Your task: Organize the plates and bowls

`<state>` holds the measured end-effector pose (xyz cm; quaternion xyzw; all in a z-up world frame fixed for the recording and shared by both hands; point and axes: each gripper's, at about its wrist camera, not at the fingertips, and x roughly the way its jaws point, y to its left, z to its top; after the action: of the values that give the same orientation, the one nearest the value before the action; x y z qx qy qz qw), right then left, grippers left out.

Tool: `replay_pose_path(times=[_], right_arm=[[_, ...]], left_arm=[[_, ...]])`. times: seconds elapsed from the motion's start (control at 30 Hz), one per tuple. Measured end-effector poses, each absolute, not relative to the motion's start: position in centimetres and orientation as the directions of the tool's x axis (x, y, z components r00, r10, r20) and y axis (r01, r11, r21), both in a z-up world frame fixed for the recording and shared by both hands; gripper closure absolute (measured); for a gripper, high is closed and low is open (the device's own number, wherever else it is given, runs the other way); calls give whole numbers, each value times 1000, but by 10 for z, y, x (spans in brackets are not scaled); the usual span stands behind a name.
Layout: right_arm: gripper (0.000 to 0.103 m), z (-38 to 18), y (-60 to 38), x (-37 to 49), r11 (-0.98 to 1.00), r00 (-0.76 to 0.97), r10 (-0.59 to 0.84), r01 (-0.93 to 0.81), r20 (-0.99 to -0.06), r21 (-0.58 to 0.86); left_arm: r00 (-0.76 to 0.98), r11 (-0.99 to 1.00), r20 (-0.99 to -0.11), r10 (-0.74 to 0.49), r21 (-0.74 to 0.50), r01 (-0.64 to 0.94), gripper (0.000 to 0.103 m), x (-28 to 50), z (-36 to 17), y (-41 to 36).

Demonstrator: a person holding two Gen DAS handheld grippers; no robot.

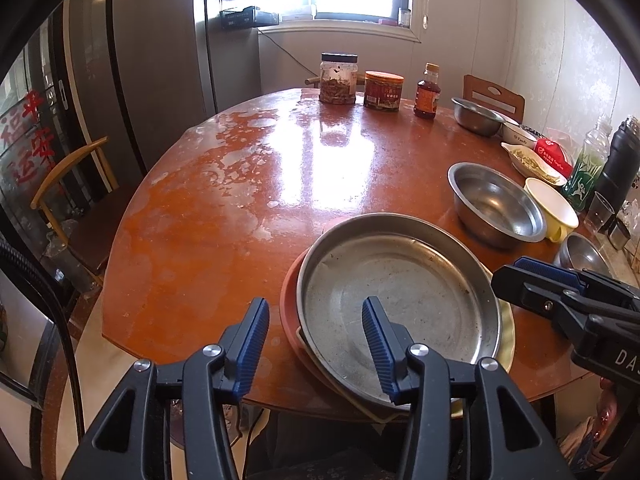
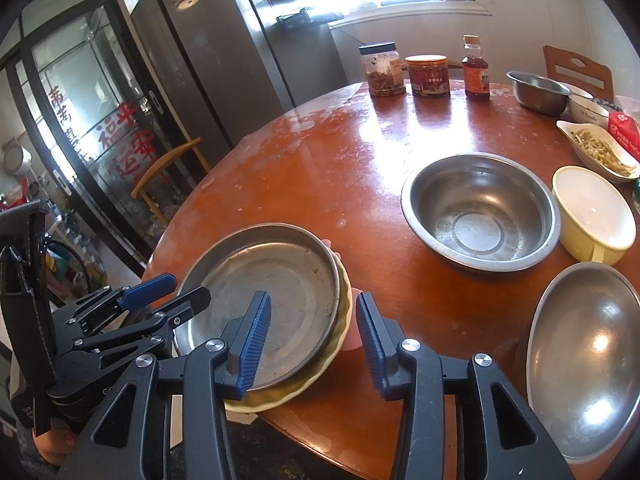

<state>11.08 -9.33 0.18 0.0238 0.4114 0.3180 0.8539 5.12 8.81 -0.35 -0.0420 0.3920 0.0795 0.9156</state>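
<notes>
At six o'clock of the left view, our left gripper (image 1: 316, 326) stands apart, the tray (image 1: 400, 300) rim between its jaws, unpressed. From the right view, our right gripper (image 2: 314, 326) is apart too, straddling the tray's (image 2: 276, 280) four-o'clock rim; bowl (image 2: 480, 212) at one o'clock.

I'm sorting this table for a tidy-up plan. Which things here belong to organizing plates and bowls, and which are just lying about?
Belongs to the job:
steel plate atop the stack
yellow fluted plate under it
pink plate at the bottom
big steel bowl
near steel bowl
far steel bowl
yellow cup-bowl

Just lying about:
clear jar
red-label jar
sauce bottle
dish of food
</notes>
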Motion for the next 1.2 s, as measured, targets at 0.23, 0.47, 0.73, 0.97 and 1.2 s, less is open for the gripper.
replay_pose_path(times=[0.23, 0.47, 0.73, 0.97, 1.2], right_arm=[[52, 6, -95, 108, 799, 468, 560, -522, -684, 297], [46, 15, -104, 103, 804, 492, 562, -515, -665, 298], [44, 30, -122, 97, 809, 529, 566, -505, -632, 302], [44, 40, -151, 95, 826, 569, 554, -466, -608, 317], [43, 43, -173, 97, 834, 583, 547, -439, -601, 334]], left_arm=[[687, 983, -716, 121, -10, -184, 52, 47, 1, 87], [705, 983, -699, 120, -18, -184, 46, 39, 10, 82], [723, 986, -684, 97, -33, -164, 45, 37, 20, 71], [735, 993, -676, 58, -36, -110, 44, 41, 28, 44], [729, 999, -684, -13, -44, -23, 44, 49, 25, 8]])
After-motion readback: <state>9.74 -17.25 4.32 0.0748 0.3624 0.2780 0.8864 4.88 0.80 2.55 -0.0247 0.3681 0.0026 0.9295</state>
